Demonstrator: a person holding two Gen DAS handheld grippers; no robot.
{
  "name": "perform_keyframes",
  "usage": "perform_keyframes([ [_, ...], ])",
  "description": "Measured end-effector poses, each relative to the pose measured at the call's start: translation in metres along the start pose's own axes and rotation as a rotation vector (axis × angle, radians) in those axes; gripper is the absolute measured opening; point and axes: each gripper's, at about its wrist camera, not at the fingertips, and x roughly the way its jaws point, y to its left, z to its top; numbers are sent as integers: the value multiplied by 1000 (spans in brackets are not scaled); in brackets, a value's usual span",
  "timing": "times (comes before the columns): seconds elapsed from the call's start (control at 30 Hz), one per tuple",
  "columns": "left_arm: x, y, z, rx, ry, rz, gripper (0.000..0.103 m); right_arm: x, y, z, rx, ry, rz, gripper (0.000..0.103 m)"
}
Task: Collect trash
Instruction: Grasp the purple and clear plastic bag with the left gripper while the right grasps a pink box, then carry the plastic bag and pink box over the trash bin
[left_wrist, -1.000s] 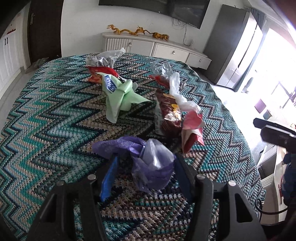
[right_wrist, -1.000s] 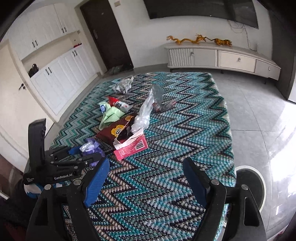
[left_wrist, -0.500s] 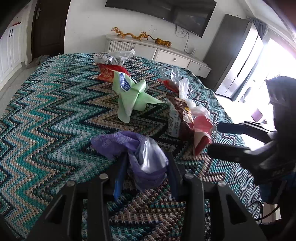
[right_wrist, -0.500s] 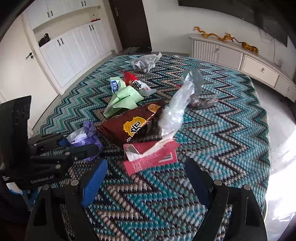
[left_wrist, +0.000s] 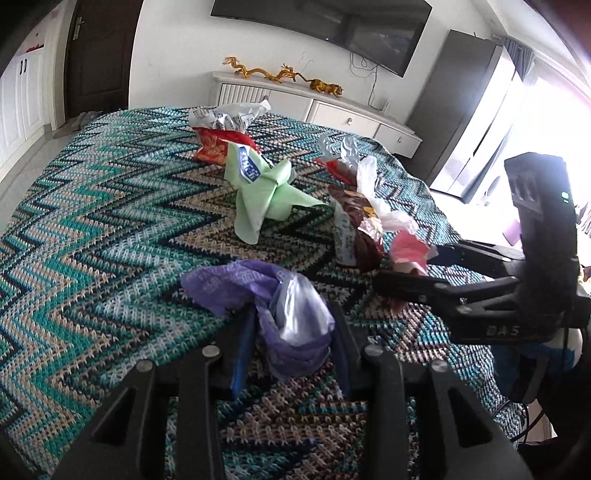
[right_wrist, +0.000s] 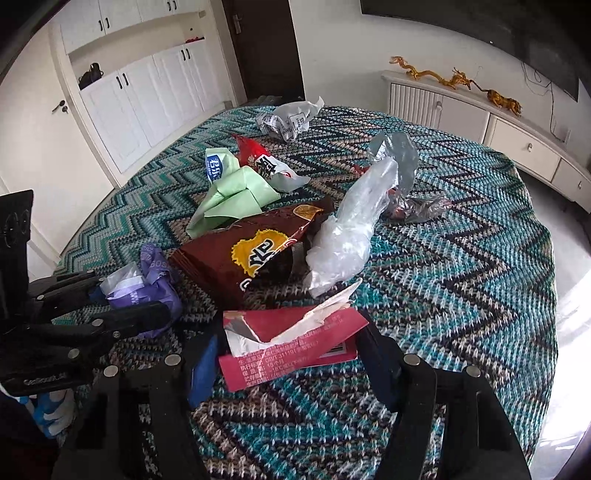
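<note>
Trash lies on a table with a zigzag knit cloth (left_wrist: 92, 236). My left gripper (left_wrist: 291, 339) is shut on a crumpled purple wrapper (left_wrist: 291, 325), also seen in the right wrist view (right_wrist: 147, 288). My right gripper (right_wrist: 291, 354) is open, with its fingers on either side of a torn red carton (right_wrist: 291, 343) that lies on the cloth; the carton also shows in the left wrist view (left_wrist: 410, 251). Beyond lie a brown chip bag (right_wrist: 251, 254), a clear plastic bag (right_wrist: 351, 236), a green wrapper (right_wrist: 232, 195), a red snack packet (right_wrist: 266, 162) and a white crumpled wrapper (right_wrist: 288, 118).
A silver foil wrapper (right_wrist: 399, 155) lies at the far right of the pile. A white sideboard (right_wrist: 480, 118) with golden figures stands behind the table. White cupboards (right_wrist: 140, 99) line the left wall. The table's right edge (right_wrist: 554, 258) drops to a tiled floor.
My left gripper has closed on the purple wrapper. My right gripper has moved forward over the table until its open fingers flank the red carton.
</note>
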Motion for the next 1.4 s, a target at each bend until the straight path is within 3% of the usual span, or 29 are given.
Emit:
perform_keyframes([
  [0.4,-38,-19,1,32,-60,12,31,-81,10,-25,79,-159,70,65],
  [0.63,-66,-51,13,103,-113,-13,31,-133,10,-38,128,-243,47,65],
  [1.03,-97,-130,58,254,-189,-142,31,-210,-43,-93,325,-347,-107,65],
  [1.4,-55,-247,87,384,-102,-290,31,-244,-117,-152,529,-413,-193,66],
])
